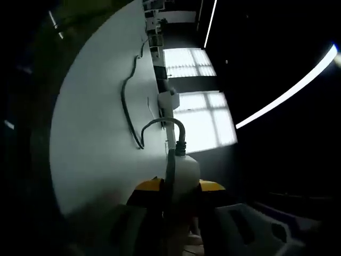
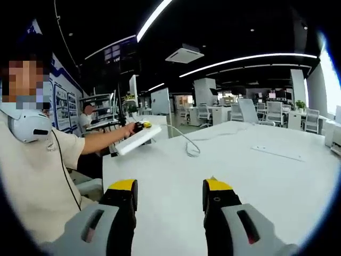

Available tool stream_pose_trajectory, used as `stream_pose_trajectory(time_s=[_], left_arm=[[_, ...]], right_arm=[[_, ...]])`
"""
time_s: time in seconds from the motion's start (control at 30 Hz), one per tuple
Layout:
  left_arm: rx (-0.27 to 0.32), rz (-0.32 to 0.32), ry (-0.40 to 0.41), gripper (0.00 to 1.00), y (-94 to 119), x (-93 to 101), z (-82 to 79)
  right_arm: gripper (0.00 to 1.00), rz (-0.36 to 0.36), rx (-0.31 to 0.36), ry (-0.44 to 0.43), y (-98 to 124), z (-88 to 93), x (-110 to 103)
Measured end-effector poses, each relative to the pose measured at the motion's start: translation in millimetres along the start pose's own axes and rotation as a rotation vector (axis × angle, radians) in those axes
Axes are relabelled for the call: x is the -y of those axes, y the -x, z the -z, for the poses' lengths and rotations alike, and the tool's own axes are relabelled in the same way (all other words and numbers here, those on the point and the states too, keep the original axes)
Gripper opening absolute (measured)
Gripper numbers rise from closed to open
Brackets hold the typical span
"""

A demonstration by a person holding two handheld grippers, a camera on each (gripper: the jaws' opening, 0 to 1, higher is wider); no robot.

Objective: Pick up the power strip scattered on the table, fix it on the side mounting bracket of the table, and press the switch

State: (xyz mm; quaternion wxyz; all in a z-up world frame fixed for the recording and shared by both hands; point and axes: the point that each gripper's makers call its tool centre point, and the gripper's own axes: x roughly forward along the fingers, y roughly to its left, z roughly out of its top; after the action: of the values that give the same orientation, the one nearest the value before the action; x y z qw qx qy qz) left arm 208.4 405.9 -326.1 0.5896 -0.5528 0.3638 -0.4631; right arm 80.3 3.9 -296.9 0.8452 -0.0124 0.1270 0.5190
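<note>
- Seen first from the left gripper view, rolled hard to one side, the left gripper has its yellow-tipped jaws clamped on the white power strip, which stands up between them.
- Its grey cable loops out of the strip's far end and trails away across the white table.
- Bright windows glow beyond the table's edge, with a long ceiling light strip in the dark room.
- Next, the right gripper view: the right gripper hovers over the bare near part of the table, its jaws parted with nothing between them.
- At the table's far left corner the left gripper, in the person's hand, holds the power strip lifted above the tabletop.
- Its cable runs off onto the table beside it.
- Well apart to the right, a flat white bar lies on the table.
</note>
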Motion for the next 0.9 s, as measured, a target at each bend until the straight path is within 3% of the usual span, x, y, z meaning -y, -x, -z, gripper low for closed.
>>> stream_pose_trajectory(time_s=[0.17, 0.4, 0.57, 0.9], left_arm=[[-0.023, 0.009, 0.014, 0.27, 6, 2.1, 8.5], [-0.047, 0.024, 0.035, 0.27, 26, -2.9, -2.6], [-0.019, 0.024, 0.045, 0.26, 41, -6.3, 0.4], [-0.018, 0.046, 0.066, 0.26, 92, -13.6, -29.3]], right_arm=[[0.45, -0.006, 0.003, -0.014, -9, 2.6, -1], [0.45, -0.008, 0.006, -0.024, -15, 3.1, -2], [0.45, -0.002, 0.008, -0.022, -18, 2.7, -4], [0.45, -0.001, 0.006, -0.021, -27, -0.5, -11]])
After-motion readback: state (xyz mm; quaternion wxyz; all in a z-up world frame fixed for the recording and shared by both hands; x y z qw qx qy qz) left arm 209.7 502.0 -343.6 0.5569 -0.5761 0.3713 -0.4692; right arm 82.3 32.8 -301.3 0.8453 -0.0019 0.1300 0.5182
